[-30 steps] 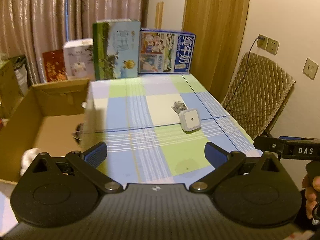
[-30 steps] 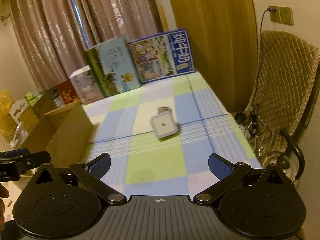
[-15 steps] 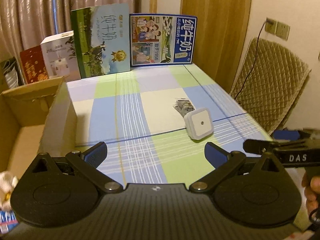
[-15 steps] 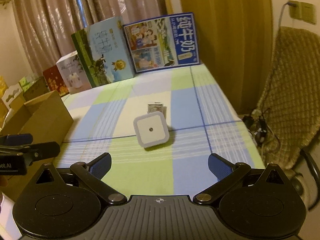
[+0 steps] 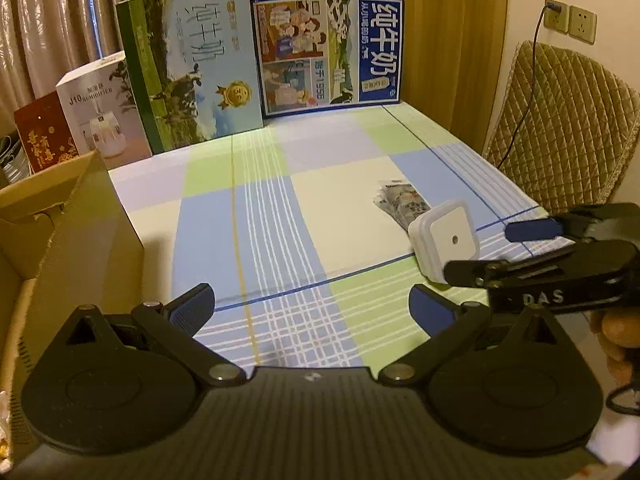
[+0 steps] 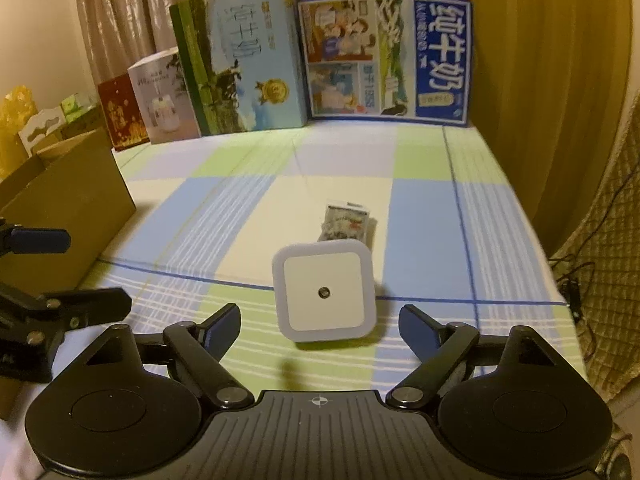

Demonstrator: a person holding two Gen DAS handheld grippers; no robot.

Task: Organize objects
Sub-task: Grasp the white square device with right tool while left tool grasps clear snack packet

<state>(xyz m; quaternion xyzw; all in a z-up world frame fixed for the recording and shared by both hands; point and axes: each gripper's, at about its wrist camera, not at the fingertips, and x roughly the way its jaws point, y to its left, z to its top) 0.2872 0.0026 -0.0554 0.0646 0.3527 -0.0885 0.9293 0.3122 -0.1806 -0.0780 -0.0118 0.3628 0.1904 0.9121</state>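
At frame centre, right wrist view: we log the white square night light [image 6: 324, 293] lying on the checked tablecloth [image 6: 256, 216], just ahead of the right gripper [image 6: 320, 330].
Behind it: a small printed sachet [image 6: 346, 224], touching or nearly touching the light's far edge; we cannot tell which.
Right gripper: fingers spread wide, nothing between them, lined up on the light.
Left gripper [image 5: 312, 306]: fingers likewise apart and empty, over bare cloth in the lower middle of the left wrist view.
Left edge of both views: an open cardboard box [image 5: 80, 216] beside the table; we make out little of its contents.
Upper frame: milk cartons [image 5: 328, 54] and other boxes stand along the far edge.
Progress, in our judgement: two loose items still on the cloth, neither picked up; the light looks next, the sachet after.
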